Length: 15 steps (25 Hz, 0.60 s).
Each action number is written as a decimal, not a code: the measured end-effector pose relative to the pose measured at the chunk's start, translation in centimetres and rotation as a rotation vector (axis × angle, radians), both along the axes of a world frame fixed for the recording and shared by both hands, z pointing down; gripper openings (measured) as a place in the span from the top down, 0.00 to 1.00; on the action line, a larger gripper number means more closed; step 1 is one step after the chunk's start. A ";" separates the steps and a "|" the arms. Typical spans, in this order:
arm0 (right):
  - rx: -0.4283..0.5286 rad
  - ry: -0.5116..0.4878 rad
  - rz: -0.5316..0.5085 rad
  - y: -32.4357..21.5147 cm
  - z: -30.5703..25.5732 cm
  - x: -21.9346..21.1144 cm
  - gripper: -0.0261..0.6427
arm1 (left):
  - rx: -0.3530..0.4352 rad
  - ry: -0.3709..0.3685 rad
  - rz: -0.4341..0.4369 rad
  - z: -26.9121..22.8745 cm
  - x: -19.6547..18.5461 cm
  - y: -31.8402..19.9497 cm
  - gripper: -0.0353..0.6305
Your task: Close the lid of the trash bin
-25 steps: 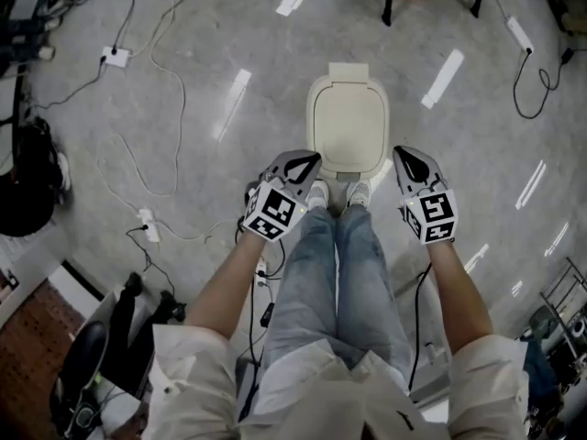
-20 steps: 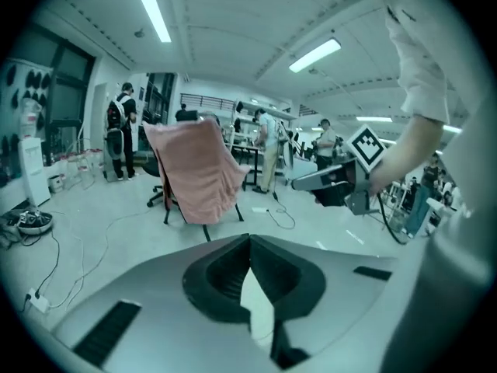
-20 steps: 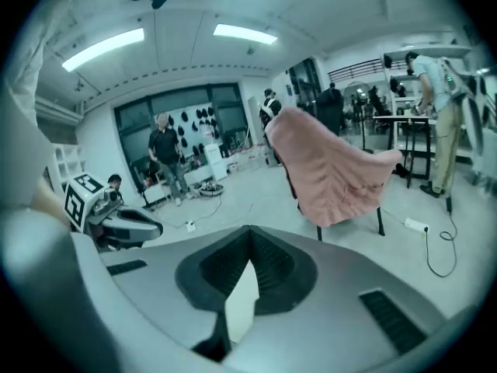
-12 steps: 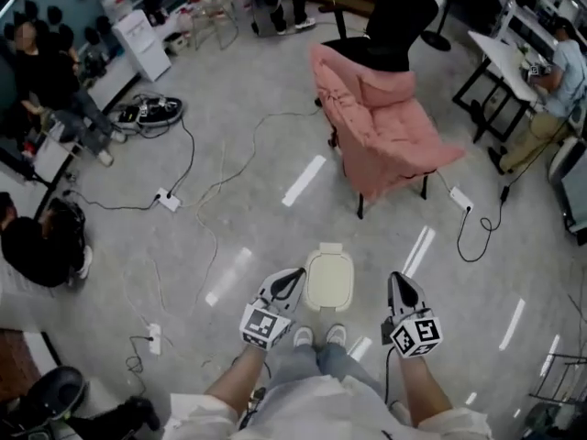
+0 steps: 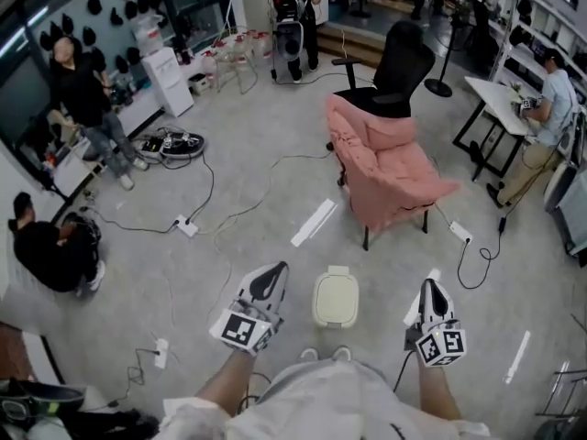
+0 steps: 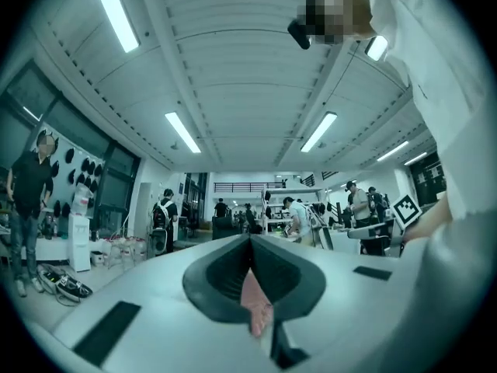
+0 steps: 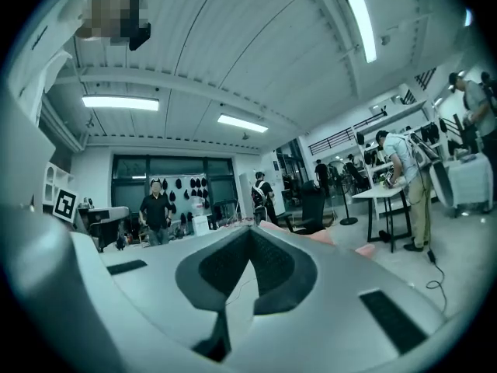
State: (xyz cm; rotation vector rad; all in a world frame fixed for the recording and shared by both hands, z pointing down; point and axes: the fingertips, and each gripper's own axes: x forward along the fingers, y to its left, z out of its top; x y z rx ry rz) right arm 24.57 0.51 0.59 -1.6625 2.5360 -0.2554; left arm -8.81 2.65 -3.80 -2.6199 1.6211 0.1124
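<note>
The cream trash bin (image 5: 335, 299) stands on the grey floor just ahead of my feet, and its lid lies flat and closed. My left gripper (image 5: 275, 273) is held in the air to the bin's left, high above it, with its jaws together and nothing between them. To the right of the bin my right gripper (image 5: 429, 287) hangs the same way, shut and empty. In the left gripper view the left gripper (image 6: 250, 241) points level across the room, and the right gripper (image 7: 250, 231) does too; the bin is in neither gripper view.
A pink armchair (image 5: 390, 168) stands beyond the bin, with a black office chair (image 5: 394, 67) behind it. Cables and power strips (image 5: 186, 226) lie across the floor. People stand at the left (image 5: 87, 104); one is at a desk (image 5: 500, 99) at right.
Both grippers have risen from beside the bin's lid to well above it and now point level. The head view has lifted from the floor to the room. The lid stays closed.
</note>
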 end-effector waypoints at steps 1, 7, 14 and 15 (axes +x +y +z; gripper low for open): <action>0.012 0.000 0.003 0.5 -0.5 0.3 0.93 | 0.020 -0.006 -0.001 -0.8 0.1 0.6 0.91; 0.050 0.045 0.004 3.0 -1.8 0.1 0.93 | 0.055 -0.015 -0.012 -2.1 0.5 2.5 0.91; 0.032 0.024 0.022 4.2 -1.9 -0.7 0.93 | 0.051 -0.025 -0.037 -1.3 -1.6 3.6 0.91; 0.028 0.019 0.025 4.3 -1.5 -0.8 0.94 | 0.054 -0.024 -0.039 -1.2 -1.8 3.7 0.91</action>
